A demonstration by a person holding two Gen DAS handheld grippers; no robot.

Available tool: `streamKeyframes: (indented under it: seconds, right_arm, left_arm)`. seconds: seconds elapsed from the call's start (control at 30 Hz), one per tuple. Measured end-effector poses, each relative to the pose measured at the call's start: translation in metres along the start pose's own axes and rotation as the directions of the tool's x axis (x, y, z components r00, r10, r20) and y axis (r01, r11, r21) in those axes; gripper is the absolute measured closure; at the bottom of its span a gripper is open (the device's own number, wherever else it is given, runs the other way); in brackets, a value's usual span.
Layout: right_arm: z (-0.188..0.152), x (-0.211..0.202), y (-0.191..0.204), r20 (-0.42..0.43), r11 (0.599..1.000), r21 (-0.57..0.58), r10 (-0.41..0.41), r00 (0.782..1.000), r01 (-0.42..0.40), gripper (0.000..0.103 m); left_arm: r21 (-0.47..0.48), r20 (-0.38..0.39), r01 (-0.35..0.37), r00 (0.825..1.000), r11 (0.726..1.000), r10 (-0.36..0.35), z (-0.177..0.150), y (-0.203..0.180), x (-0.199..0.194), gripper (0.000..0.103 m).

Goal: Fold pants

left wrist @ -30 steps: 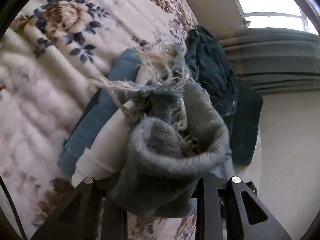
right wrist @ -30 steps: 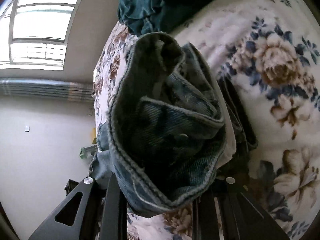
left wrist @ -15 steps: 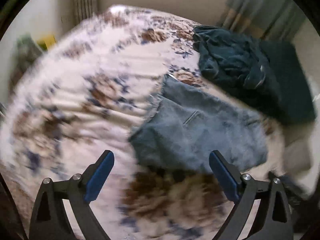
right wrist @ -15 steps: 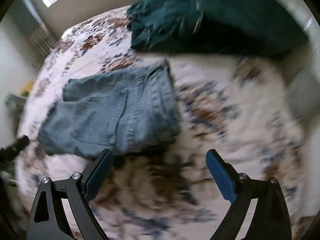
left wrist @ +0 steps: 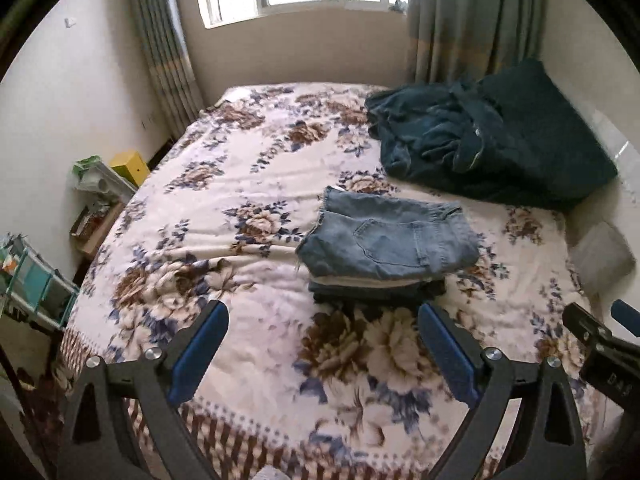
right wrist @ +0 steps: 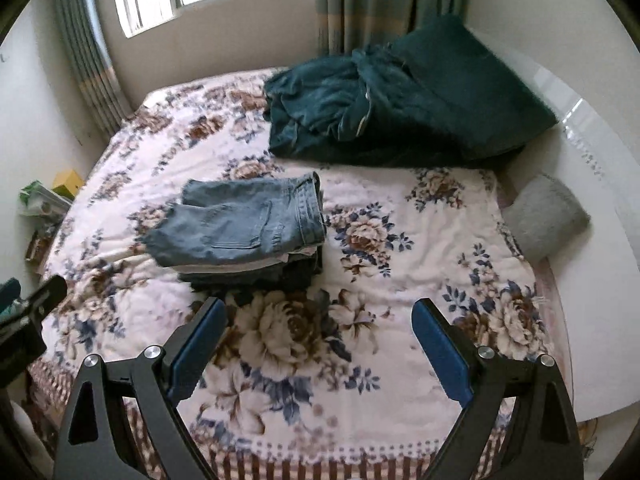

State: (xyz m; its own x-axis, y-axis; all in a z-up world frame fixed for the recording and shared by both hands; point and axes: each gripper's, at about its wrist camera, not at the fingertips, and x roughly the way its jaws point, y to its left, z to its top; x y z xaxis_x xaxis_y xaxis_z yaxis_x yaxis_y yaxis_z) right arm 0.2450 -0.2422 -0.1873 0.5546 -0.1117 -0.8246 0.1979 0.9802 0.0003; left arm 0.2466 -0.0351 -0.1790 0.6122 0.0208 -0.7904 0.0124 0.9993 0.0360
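The jeans [left wrist: 390, 240] lay folded on a pile on the bed [left wrist: 224, 200]; the job looked done. Both grippers' jaws were wide open, holding nothing.

You can make out only one marking: pale characters on the body of the right gripper [left wrist: 608, 376] at the left view's right edge, too blurred to read.
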Motion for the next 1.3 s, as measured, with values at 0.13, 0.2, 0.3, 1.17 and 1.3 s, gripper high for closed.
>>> streamKeyframes:
  seconds: [0.13,0.2,0.3,1.17,1.3]
  right_arm:
    - [-0.023,-0.074,-0.004,0.062,1.000,-0.023,0.006,0.998,-0.004,0.007]
    - [-0.036,-0.113,-0.006,0.100,0.999,-0.039,0.009,0.995,-0.005,0.007]
    - [-0.055,-0.162,-0.007,0.137,0.998,-0.061,0.011,0.990,-0.002,0.007]
    - [-0.151,-0.438,-0.012,0.311,0.997,-0.059,0.064,0.948,-0.048,0.007]
    - [-0.147,-0.431,-0.012,0.307,0.997,-0.062,0.063,0.950,-0.046,0.003]
  left_arm:
    - [-0.009,0.051,-0.016,0.999,1.000,0.017,-0.024,0.005,-0.070,0.006]
    - [-0.010,0.068,-0.014,0.998,1.000,0.014,-0.033,0.006,-0.098,0.006]
    - [-0.003,0.103,-0.015,0.995,1.000,0.015,-0.046,0.007,-0.144,0.006]
    - [0.062,0.252,0.035,0.967,0.997,-0.050,-0.098,0.026,-0.332,0.006]
    - [0.040,0.248,0.056,0.967,0.998,-0.064,-0.094,0.029,-0.326,0.001]
